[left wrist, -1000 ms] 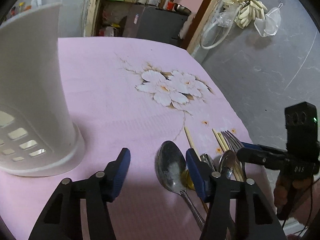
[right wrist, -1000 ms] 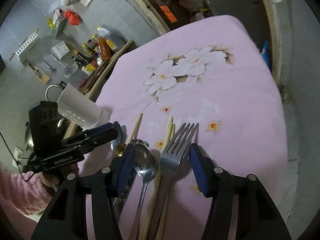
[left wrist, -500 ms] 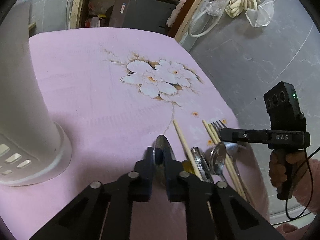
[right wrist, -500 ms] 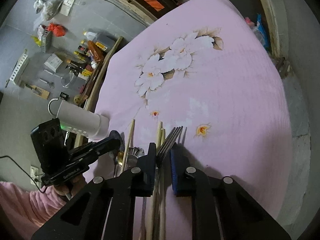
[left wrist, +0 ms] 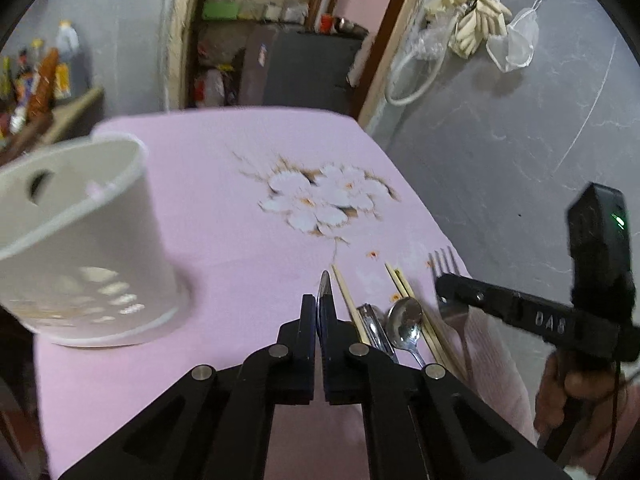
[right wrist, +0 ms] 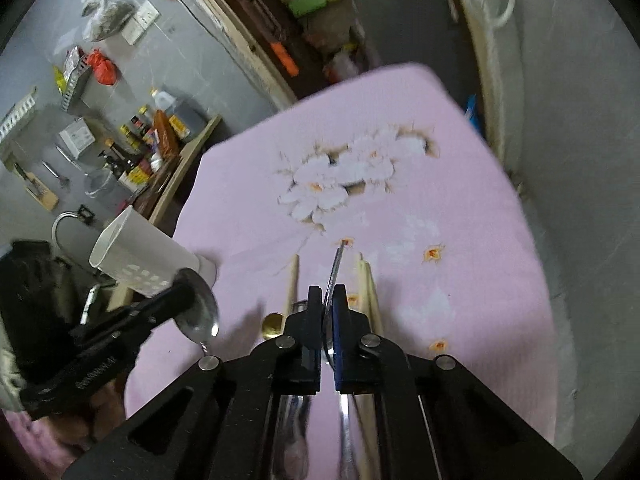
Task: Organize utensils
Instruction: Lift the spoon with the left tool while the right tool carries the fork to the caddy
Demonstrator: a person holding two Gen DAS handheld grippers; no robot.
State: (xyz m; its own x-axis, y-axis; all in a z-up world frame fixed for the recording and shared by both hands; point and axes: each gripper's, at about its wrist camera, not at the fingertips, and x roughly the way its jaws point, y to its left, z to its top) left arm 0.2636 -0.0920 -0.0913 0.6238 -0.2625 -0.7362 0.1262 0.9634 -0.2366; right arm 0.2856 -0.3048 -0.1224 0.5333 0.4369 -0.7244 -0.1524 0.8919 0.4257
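My left gripper (left wrist: 319, 312) is shut on a large steel spoon (left wrist: 324, 290), seen edge-on between the pads and lifted off the pink cloth. From the right wrist, that spoon (right wrist: 200, 308) hangs in the left gripper (right wrist: 182, 292). My right gripper (right wrist: 327, 304) is shut on a steel fork (right wrist: 335, 272), also edge-on. The left view shows the fork (left wrist: 444, 266) raised at the tip of the right gripper (left wrist: 442, 284). A white slotted utensil holder (left wrist: 80, 240) stands to the left. On the cloth lie wooden chopsticks (left wrist: 348, 300), a small spoon (left wrist: 406, 320) and another steel utensil (left wrist: 370, 318).
The pink flowered tablecloth (left wrist: 240, 200) ends close on the right above a grey floor. A small golden utensil bowl (right wrist: 274, 326) lies by the chopsticks (right wrist: 368, 288). A shelf of bottles (right wrist: 152, 136) stands beyond the holder (right wrist: 140, 256). A person's hand (left wrist: 568, 392) grips the right handle.
Both grippers went from open to shut, the left on the big spoon and the right on the fork. Both then rose, lifting the utensils off the cloth and turning them on edge.
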